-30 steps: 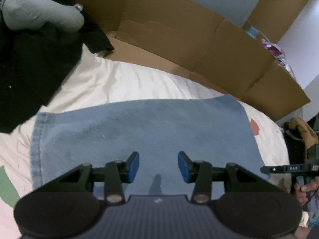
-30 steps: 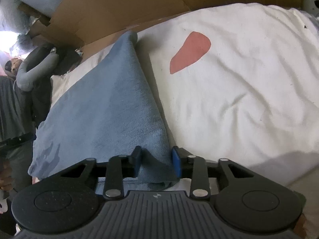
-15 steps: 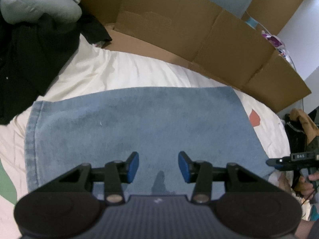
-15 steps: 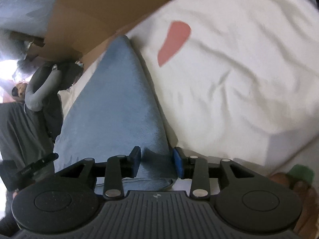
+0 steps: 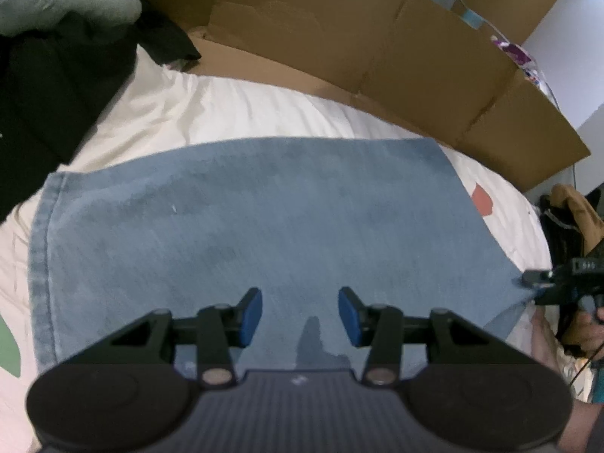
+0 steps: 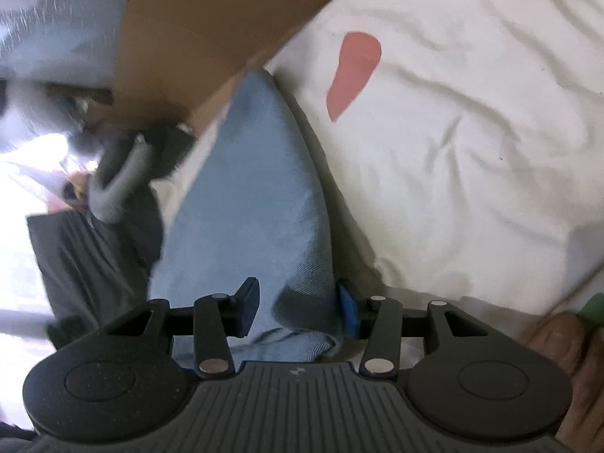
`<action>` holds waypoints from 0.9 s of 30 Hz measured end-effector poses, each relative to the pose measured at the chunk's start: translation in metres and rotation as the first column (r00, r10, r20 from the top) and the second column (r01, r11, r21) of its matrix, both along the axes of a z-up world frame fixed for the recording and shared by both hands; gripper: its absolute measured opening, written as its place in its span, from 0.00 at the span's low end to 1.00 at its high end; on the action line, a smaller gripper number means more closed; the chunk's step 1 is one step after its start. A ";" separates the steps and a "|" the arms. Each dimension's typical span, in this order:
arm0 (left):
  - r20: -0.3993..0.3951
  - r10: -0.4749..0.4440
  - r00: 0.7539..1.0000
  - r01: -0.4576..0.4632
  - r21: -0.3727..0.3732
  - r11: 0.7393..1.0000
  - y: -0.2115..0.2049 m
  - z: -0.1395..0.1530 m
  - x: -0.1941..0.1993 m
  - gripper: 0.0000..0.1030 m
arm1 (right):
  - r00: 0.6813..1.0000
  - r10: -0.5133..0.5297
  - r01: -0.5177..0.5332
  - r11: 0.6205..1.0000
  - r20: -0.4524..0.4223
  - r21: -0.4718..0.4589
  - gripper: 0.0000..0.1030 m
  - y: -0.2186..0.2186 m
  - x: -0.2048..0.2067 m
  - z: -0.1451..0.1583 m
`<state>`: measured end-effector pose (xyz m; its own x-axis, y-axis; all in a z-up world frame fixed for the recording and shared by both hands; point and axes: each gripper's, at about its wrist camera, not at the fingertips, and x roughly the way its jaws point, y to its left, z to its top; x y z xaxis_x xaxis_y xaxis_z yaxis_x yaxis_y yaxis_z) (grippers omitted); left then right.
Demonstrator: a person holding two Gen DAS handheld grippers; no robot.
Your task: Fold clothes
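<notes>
A blue denim garment (image 5: 264, 219) lies spread flat on a white bedsheet (image 5: 226, 109). My left gripper (image 5: 300, 315) is open and hovers over the garment's near edge, holding nothing. My right gripper (image 6: 298, 307) has its jaws partly open around the garment's right corner (image 6: 302, 302), which bunches up between the blue pads; the cloth (image 6: 260, 204) rises a little off the sheet (image 6: 472, 143) there. The right gripper also shows at the right edge of the left wrist view (image 5: 543, 283).
Flattened cardboard (image 5: 358, 49) stands along the bed's far side. A pile of black and grey clothes (image 5: 49, 60) lies at the far left. Brown and dark clothes (image 5: 573, 219) hang at the right. The sheet has a red patch (image 6: 355, 71).
My right gripper's jaws have widened around the denim corner and it has swung left. My left gripper has moved forward over the denim, still open.
</notes>
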<state>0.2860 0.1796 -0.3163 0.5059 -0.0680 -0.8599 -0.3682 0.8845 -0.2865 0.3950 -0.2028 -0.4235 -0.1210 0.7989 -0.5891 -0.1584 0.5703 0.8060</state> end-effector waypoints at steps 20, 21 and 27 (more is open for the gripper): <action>-0.061 -0.112 0.992 0.108 -0.062 0.992 -0.042 -0.023 0.006 0.45 | 0.997 -0.058 0.056 0.997 -0.044 -0.044 0.45 0.015 -0.004 -0.020; -0.062 -0.116 0.991 0.111 -0.073 0.991 -0.044 -0.025 0.006 0.45 | 0.998 -0.054 0.053 0.998 -0.041 -0.046 0.45 0.016 -0.004 -0.019; -0.066 -0.134 0.989 0.128 -0.084 0.988 -0.052 -0.031 0.006 0.27 | 0.999 -0.045 0.044 0.998 -0.016 -0.053 0.29 0.018 -0.005 -0.018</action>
<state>0.2916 0.1279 -0.3468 0.4254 -0.1993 -0.8828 -0.2727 0.9019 -0.3350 0.3896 -0.1844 -0.4413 -0.0969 0.7714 -0.6289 -0.1184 0.6185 0.7768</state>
